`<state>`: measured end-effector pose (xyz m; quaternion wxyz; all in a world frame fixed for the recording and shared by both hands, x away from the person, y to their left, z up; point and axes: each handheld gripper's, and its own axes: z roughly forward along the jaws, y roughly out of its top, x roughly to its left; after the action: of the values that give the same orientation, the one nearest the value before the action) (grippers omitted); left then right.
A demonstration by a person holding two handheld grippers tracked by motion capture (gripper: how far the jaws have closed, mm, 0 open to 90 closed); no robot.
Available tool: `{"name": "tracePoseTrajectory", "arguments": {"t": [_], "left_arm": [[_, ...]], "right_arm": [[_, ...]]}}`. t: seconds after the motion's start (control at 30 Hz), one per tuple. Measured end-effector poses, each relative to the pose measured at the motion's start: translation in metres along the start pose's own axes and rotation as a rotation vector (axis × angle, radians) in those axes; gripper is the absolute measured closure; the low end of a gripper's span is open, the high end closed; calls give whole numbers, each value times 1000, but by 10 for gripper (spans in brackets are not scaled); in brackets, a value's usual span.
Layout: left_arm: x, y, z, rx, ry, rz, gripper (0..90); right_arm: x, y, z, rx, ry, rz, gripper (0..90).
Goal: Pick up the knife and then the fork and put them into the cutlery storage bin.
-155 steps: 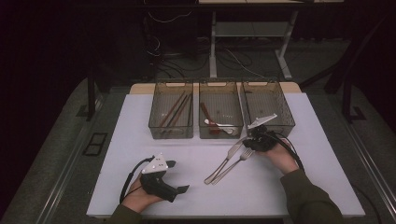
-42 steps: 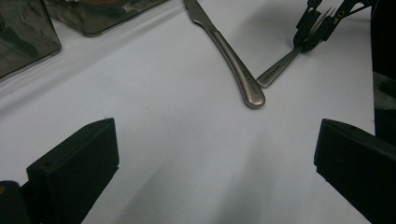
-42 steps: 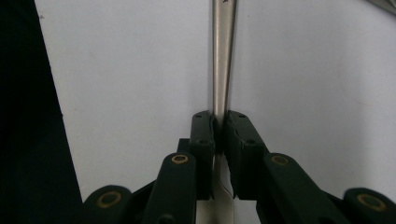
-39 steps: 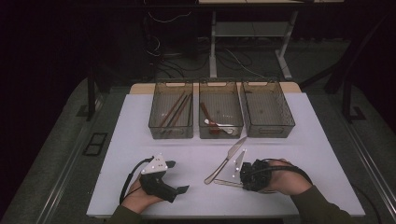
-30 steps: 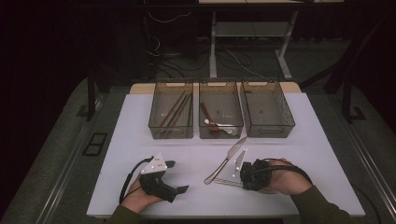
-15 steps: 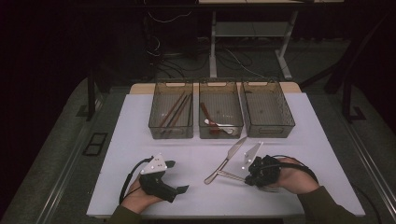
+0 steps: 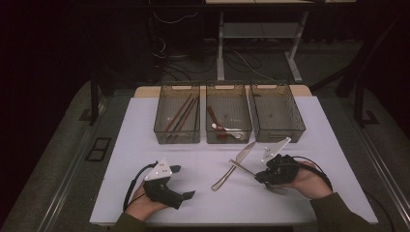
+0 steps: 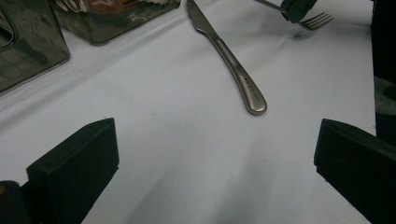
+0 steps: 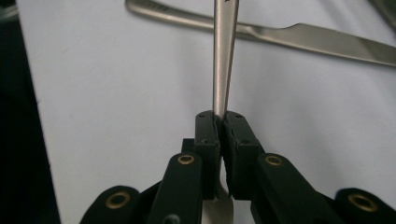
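A steel fork [image 9: 224, 65] sticks out of my right gripper [image 9: 223, 122], which is shut on its neck. In the high view this gripper [image 7: 261, 176] hovers at the table's front right, the fork handle [image 7: 241, 168] pointing left and its tines [image 8: 314, 20] behind the jaws. A steel knife [image 7: 234, 165] lies diagonally on the white table, just left of the fork; it crosses the top of the right gripper view [image 9: 303, 37]. My left gripper [image 7: 183, 182] rests at the front left, open and empty [image 8: 215, 154], facing the knife handle [image 8: 243, 79].
Three clear bins stand in a row at the back: the left one [image 7: 162, 126] holds chopsticks, the middle one [image 7: 212, 133] holds spoons, the right one [image 7: 297, 125] looks bare. The white table [image 7: 140, 145] ends at dark floor on all sides.
My right gripper has slid to the right with the fork, drawing the handle back from over the knife. The left gripper and the knife have stayed put.
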<state>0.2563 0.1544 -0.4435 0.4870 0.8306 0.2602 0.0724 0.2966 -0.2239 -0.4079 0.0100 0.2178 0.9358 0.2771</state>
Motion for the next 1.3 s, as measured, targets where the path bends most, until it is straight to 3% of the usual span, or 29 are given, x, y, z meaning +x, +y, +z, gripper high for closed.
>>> {"name": "tracePoseTrajectory", "arguments": {"t": [0.2, 0.43, 0.87, 1.3], "left_arm": [[1, 0, 1, 1, 3, 4, 0], [1, 0, 1, 2, 2, 6, 0], [2, 0, 2, 0, 2, 4, 0], [2, -1, 2, 1, 2, -1, 0]], "right_arm": [[-8, -4, -3, -76, -50, 90, 839], [-19, -10, -12, -170, -105, 148, 840], [-35, -22, -32, -326, -183, 235, 839], [-49, -27, -48, -433, -225, 297, 839]]}}
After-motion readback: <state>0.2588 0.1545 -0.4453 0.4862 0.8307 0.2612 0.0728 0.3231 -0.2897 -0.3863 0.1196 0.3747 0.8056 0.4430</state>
